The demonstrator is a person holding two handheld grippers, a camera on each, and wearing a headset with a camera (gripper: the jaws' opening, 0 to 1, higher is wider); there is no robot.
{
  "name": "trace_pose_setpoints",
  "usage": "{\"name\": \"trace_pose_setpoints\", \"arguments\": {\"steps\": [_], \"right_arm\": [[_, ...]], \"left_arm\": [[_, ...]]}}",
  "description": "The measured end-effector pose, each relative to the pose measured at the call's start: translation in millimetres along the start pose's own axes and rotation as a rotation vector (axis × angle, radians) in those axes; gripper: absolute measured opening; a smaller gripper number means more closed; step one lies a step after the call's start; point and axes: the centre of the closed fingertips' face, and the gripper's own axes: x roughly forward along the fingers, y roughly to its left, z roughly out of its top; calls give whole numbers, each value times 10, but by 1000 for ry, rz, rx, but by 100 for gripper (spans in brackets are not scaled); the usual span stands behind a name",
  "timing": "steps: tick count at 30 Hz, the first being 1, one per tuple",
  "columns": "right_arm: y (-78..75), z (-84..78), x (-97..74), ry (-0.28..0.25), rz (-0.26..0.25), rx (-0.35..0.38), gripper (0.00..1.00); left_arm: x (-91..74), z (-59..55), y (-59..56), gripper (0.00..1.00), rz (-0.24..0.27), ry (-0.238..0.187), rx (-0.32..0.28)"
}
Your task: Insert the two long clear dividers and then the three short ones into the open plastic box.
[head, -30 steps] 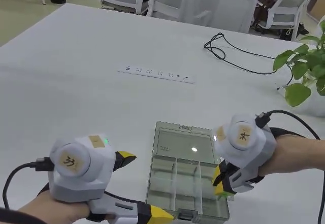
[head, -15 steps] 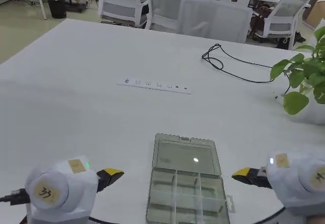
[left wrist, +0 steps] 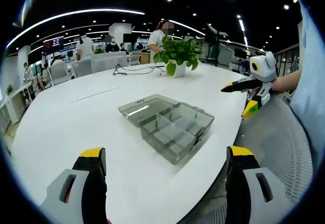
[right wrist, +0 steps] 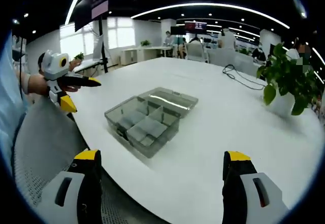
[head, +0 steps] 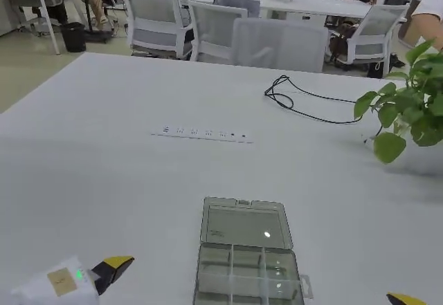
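Observation:
The clear plastic box (head: 249,277) lies open near the table's front edge, its lid (head: 243,225) flat behind it. Clear dividers (head: 232,272) stand inside and split it into several compartments. My left gripper (head: 111,267) is low at the box's left, well away from it. My right gripper (head: 405,299) just shows at the bottom right. In the left gripper view my left gripper (left wrist: 166,155) is open and holds nothing, with the box (left wrist: 170,125) ahead. The right gripper view shows my right gripper (right wrist: 161,156) open, also with nothing in it, facing the box (right wrist: 150,115).
A white power strip (head: 202,134) lies mid-table and a black cable (head: 304,104) is coiled further back. A leafy plant (head: 405,111) stands at the right edge. Chairs (head: 277,42) line the far side of the white table (head: 104,167).
Both grippers have drawn back from the box towards the person and spread apart. The right one had been over the box's right side. The head view has tilted up.

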Motion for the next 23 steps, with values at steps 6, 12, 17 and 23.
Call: {"name": "trace_pose_setpoints", "arguments": {"steps": [6,12,17,23], "right_arm": [[7,41,37,-60,-19,-31,100],[175,-57,68,-38,60,-61,98],[55,25,44,-97,20,-44,96],[69,72,15,-130,16,-57,93]], "left_arm": [[3,-7,158,100,88,5,67],[-22,8,177,100,129,-10,136],[-2,4,194,100,132,0,143],[-32,-9,257,100,186,11,168]]}}
